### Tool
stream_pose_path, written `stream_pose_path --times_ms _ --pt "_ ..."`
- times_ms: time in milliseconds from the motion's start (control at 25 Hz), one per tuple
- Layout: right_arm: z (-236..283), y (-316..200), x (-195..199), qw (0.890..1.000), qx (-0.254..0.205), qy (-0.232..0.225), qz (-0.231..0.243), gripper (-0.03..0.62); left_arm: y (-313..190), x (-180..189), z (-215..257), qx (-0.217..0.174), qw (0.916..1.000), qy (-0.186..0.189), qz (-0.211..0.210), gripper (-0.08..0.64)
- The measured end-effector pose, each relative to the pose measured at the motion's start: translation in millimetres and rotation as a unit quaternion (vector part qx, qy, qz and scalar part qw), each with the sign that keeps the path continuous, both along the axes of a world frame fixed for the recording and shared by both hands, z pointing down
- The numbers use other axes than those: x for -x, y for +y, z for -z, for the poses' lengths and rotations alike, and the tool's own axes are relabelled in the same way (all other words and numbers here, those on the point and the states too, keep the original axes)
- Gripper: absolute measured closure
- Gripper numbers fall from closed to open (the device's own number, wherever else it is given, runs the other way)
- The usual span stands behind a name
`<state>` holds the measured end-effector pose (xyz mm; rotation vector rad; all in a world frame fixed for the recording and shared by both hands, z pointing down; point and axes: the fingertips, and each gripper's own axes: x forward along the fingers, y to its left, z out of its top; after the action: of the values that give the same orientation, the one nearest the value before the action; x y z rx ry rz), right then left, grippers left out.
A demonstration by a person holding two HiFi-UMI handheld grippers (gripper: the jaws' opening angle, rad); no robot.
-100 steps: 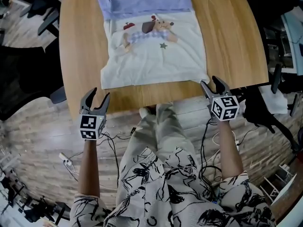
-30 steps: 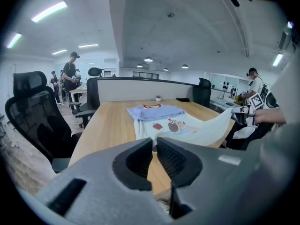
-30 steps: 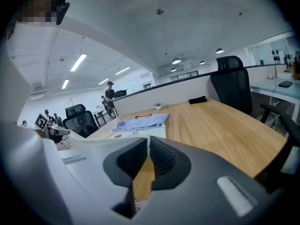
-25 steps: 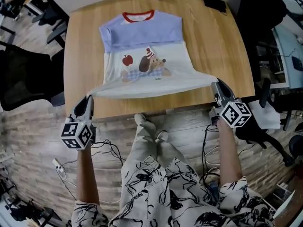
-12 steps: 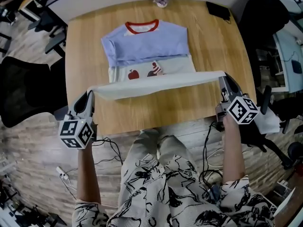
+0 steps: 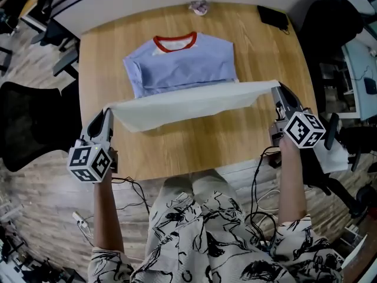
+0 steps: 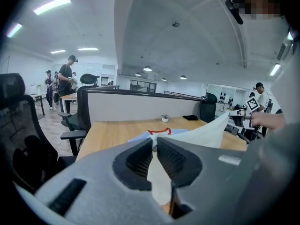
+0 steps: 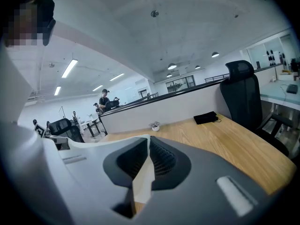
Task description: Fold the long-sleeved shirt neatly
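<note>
Jaws clenched on both tools, each pinching one corner of the shirt point(image 6: 187, 63) at its pale hem. Left gripper point(image 6: 108, 112): near-left corner nipped right at the tips; in the left gripper view a tongue of white cloth hangs down between the ribbed pads point(image 7: 139, 161). Right gripper point(image 6: 277, 88): same hold on the other corner, a cream strip showing between its pads point(image 8: 161, 159). Hem stretched taut from tool to tool, held up off the wooden table point(image 6: 194, 149), running left to right across the shirt's middle; the right end sits farther up the table than the left. White cloth slopes from that raised edge down toward the blue half. Blue upper part with red collar lies flat on the table, collar toward the far edge. Small pale object point(image 6: 198, 7) at the far edge, flat black item point(image 6: 272, 16) near the far right corner, both well apart from the shirt. Person stands at the near edge, one tool in each hand
</note>
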<state>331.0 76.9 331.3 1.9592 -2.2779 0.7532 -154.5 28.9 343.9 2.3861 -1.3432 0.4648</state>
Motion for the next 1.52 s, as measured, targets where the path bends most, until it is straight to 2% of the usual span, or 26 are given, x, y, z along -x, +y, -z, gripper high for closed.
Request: stream_pose_path --times_ms 320,680,1240,1400,1520 --pt "-3.2 -61.9 -3.0 0.999 0.009 -0.007 0.03 0.566 -50.7 -5.6 1.2 0.001 0.9997 -0.008 0.022 0.526" --pt "-8.7 -128.2 -11.3 0.999 0.021 -0.011 0.043 0.566 -111.0 -13.0 -3.6 0.003 0.9994 -0.015 0.032 0.526" --pt "-52.3 -221.0 -23.8 0.996 0.066 -0.029 0.056 0.565 -201.4 -24.9 -39.2 0.034 0.9981 -0.039 0.034 0.526" --pt "-79.7 -243.2 -25.4 0.994 0.09 -0.027 0.051 0.565 -229.2 -27.5 -67.2 0.057 0.9976 -0.031 0.024 0.526" --pt "-104.8 -262.5 -24.0 0.992 0.107 -0.046 0.053 0.565 -248.7 -29.7 -96.4 0.087 0.9957 -0.03 0.012 0.526"
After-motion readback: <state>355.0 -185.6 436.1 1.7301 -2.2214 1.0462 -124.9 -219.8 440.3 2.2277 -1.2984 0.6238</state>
